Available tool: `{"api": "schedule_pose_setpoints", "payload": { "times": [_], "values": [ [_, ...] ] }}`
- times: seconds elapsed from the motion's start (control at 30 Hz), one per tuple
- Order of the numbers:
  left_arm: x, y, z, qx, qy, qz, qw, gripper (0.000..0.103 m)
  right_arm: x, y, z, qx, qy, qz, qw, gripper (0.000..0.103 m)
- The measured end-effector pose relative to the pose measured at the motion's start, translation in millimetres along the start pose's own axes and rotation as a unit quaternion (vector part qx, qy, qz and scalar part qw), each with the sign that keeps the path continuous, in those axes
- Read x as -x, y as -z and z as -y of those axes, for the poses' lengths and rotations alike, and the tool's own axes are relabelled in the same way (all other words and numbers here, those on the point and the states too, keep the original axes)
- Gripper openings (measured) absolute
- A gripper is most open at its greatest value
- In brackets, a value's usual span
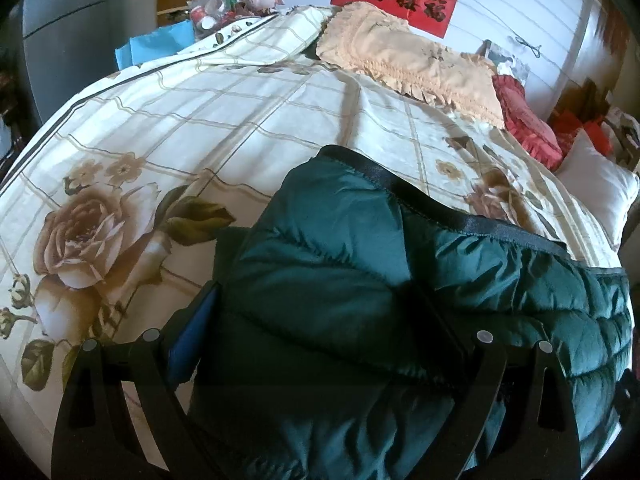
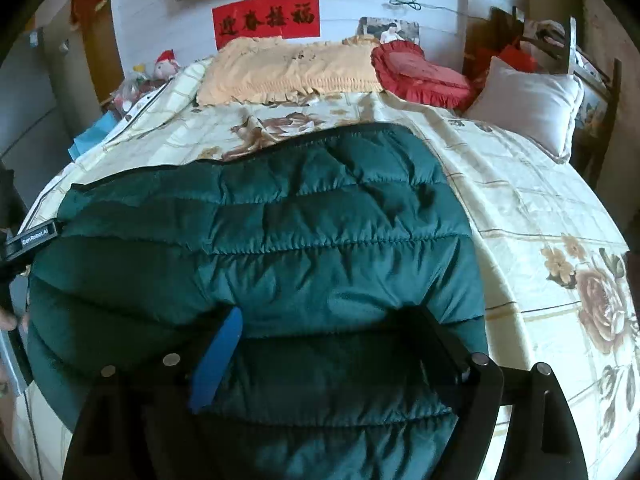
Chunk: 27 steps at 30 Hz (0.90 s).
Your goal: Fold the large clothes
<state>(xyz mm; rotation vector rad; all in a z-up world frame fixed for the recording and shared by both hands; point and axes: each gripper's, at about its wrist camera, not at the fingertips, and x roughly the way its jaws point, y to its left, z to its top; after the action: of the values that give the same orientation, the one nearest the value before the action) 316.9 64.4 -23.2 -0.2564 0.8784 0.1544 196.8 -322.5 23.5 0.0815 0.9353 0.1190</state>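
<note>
**Both claws clamped on the green jacket, fold under way on the bed**

Starting at the left: the left claw (image 1: 316, 320) has a thick wad of the quilted green jacket (image 1: 344, 248) bunched between its fingers, jaws spread wide around the padding and biting it, so it grips the jacket. Ahead of this claw the jacket's black-trimmed hem (image 1: 436, 204) curls up and over, which suggests this side is being lifted to carry across. Off to the claw's left lies bare bedspread (image 1: 132, 120) with its big rose print.

Moving right: the right claw (image 2: 332, 328) also holds the jacket (image 2: 280, 216), the blue pad of one finger (image 2: 224, 344) pressed against the fabric and the other finger on the far side of the roll. Beyond this claw the jacket lies spread flat over the bed, hem toward the pillows. My read: holding both near corners keeps the slippery, puffy cloth from sliding while it is doubled over.

Further beyond, a peach pillow (image 2: 288, 64), a red cushion (image 2: 424, 76) and, to the right, a white pillow (image 2: 528, 100) sit well clear of the work.
</note>
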Motion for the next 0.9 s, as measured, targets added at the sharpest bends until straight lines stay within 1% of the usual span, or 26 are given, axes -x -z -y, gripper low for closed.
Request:
{"api": "schedule_pose_setpoints", "payload": {
  "times": [0.1,0.23,0.3,0.37,0.47,0.53,0.57,0.7,0.9],
  "values": [
    [13,1,-6,0.003,0.009,0.002,1.0,0.094,28,5,5,-0.008,-0.016,0.022,1.0,0.082],
    [35,7,-7,-0.007,0.016,0.018,0.9997,0.094,53,16,12,-0.005,-0.007,0.04,0.999,0.082],
    [46,10,-8,-0.013,0.019,0.024,0.9994,0.094,54,21,18,-0.01,-0.003,0.038,0.999,0.082],
    [56,14,-8,-0.016,0.027,0.024,0.9992,0.094,47,25,24,-0.02,0.003,0.026,0.999,0.082],
    [72,20,-7,-0.024,0.032,0.033,0.9986,0.094,29,32,28,-0.03,0.011,0.011,0.999,0.082],
    [80,24,-6,-0.033,0.031,0.04,0.9982,0.094,11,34,30,-0.035,0.01,-0.009,0.999,0.082],
    [85,27,-5,-0.039,0.032,0.042,0.9979,0.094,8,34,31,-0.041,0.009,-0.008,0.999,0.084],
    [103,38,-5,-0.055,0.04,0.048,0.9965,0.094,20,33,32,-0.051,0.006,-0.001,0.999,0.085],
    [116,58,-8,-0.072,0.046,0.046,0.9953,0.094,52,46,32,-0.046,-0.009,0.008,0.999,0.085]
  ]
}}
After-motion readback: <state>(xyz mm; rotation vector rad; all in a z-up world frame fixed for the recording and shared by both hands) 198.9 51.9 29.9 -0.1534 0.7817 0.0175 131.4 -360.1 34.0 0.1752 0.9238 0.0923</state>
